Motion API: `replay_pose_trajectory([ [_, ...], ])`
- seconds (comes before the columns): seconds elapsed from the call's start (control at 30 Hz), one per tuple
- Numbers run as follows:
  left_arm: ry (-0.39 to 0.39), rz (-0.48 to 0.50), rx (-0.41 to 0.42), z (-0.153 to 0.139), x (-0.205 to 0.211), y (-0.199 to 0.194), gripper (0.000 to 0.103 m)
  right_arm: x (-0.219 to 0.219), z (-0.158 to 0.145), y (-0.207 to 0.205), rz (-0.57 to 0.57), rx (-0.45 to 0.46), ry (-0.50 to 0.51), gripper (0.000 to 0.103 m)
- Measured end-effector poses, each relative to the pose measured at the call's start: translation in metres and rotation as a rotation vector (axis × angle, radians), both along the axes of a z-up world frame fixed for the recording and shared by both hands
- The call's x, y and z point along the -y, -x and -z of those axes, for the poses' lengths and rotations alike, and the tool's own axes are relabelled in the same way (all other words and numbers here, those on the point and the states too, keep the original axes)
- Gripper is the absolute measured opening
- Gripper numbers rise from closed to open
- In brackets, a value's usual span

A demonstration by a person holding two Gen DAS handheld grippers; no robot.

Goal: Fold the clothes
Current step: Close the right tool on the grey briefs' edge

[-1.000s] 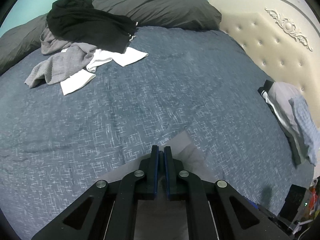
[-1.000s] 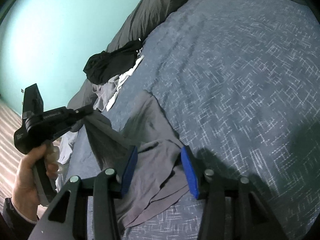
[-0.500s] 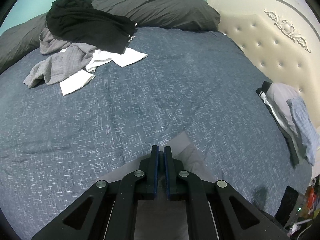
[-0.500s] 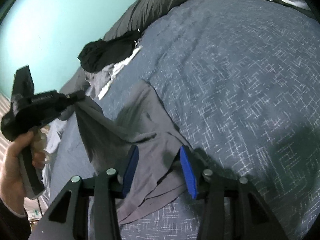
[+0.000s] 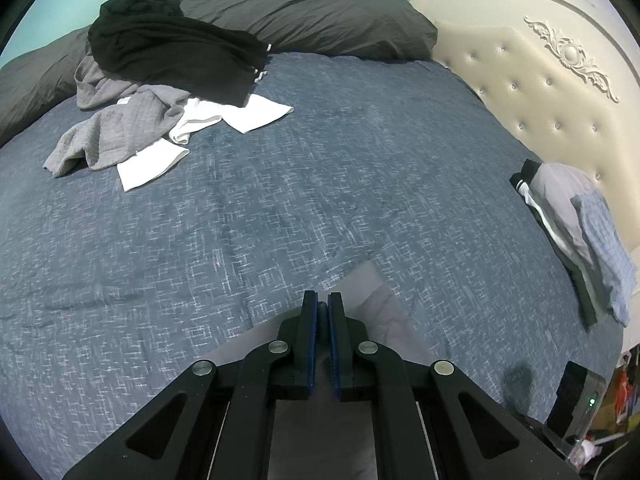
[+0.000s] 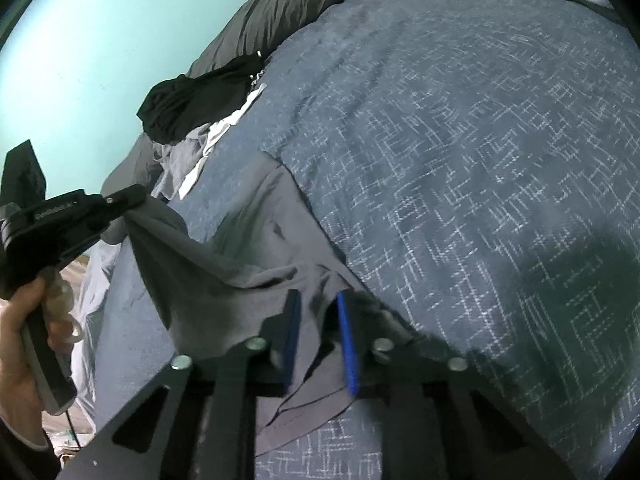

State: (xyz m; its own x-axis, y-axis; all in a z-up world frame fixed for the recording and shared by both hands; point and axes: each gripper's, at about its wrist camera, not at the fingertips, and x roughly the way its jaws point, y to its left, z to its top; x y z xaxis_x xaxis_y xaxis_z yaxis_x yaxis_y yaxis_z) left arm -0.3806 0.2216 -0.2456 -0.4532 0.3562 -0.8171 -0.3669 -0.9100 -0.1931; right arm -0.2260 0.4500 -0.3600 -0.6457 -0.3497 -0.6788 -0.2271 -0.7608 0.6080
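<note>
A thin grey garment [image 6: 256,240] lies on the blue bedspread [image 6: 460,160] near the bed's edge. My left gripper [image 6: 134,200], held by a person's hand [image 6: 20,340], is shut on one corner of it and holds that corner up off the bed. In the left wrist view the left gripper [image 5: 323,308] shows its pads together, with the grey garment [image 5: 384,300] spread beneath. My right gripper [image 6: 318,312] is low over the garment's near edge. Its jaws are closing with a fold of the grey cloth between them, and a gap still shows.
A pile of unfolded clothes [image 5: 160,80], black, grey and white, lies at the far left by the dark pillows [image 5: 320,20]. A folded stack [image 5: 580,220] sits at the right by the cream headboard [image 5: 540,80]. Blue bedspread [image 5: 280,200] stretches between them.
The right gripper's jaws have narrowed around the grey cloth, and it has crept forward and lower. The left gripper keeps its hold and place.
</note>
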Motion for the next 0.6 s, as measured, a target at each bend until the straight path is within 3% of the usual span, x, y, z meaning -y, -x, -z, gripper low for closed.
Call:
replay_pose_trajectory([
  [0.1,-0.001,-0.002,0.0,0.0,0.002,0.001,0.005,-0.001,0.001,0.0,0.005,-0.002,-0.002,0.001],
  [0.6,-0.008,-0.012,0.013,0.001,-0.014,0.013,0.005,-0.02,-0.024,-0.03,0.026,-0.079,0.011,0.001],
])
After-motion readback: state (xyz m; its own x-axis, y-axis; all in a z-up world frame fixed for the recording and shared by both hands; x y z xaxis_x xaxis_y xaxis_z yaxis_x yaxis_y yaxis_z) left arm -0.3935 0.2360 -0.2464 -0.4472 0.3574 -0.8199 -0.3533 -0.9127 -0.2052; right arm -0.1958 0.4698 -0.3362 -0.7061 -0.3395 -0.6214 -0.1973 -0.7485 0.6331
